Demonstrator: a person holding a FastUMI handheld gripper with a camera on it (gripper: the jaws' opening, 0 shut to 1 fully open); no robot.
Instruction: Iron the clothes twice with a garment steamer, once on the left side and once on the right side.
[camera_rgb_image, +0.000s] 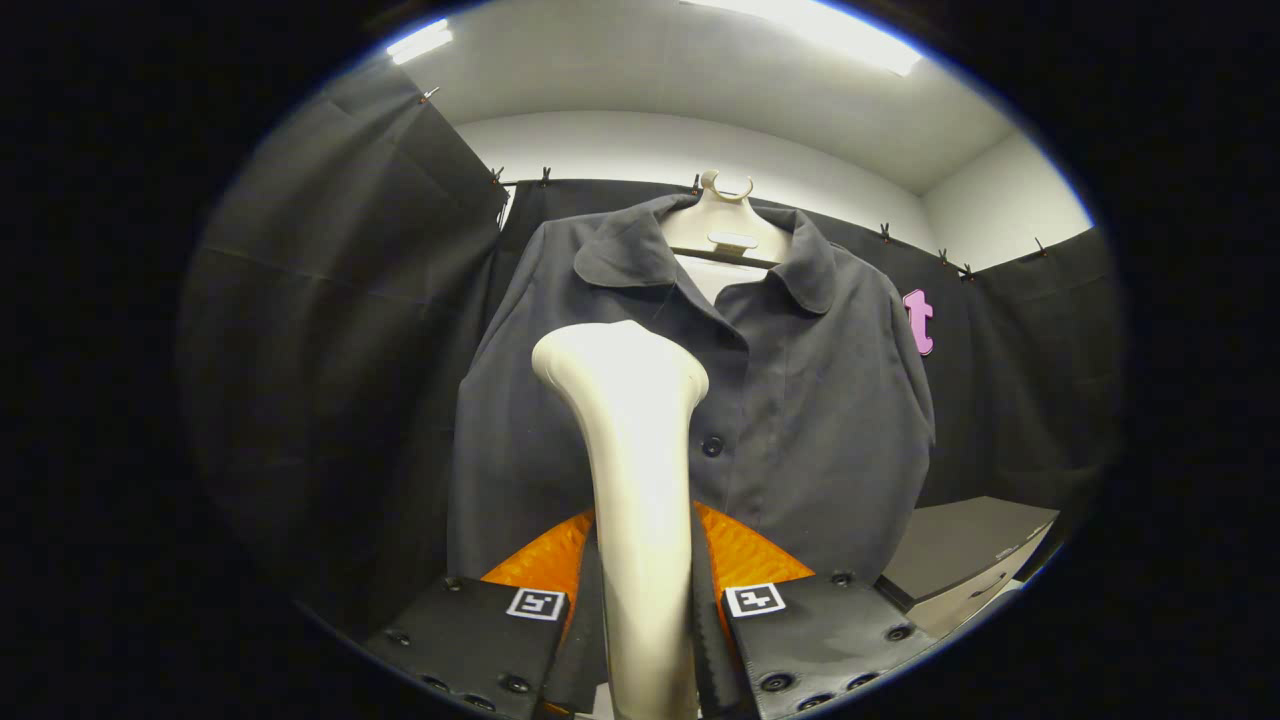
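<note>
Two fingers of the gripper (640, 620) are clamped on the handle of the garment steamer (632, 480), one pad on each side, so the tool is closed on it and holding.

Steamer stands upright between the fingers, long axis running up and away, head at chest height of the shirt (700, 400). Head sits just left of the button placket (712, 440) as seen here. Whether the head touches the fabric or hovers just off it: cannot tell from this angle.

Shirt hangs dead ahead on a white hanger (722, 225), front facing the gripper, collar open, both front panels hanging roughly flat. Its long axis is vertical, same as the steamer's, so I'd judge each pass is a straight vertical stroke along one panel.

Key relation: steamer is near the centre line, so either side needs only a short sideways shift.

Room:
- left side: panel edge meets the black curtain (330, 350), which folds in close. Little margin past the sleeve.
- right side: sleeve bulges outward, and a grey box (965, 550) sits low beside the hem. Watch that at the bottom of a stroke.
- top: collar and hanger limit the stroke.

Risk, as I read it: snagging the collar flap or the button.
</note>
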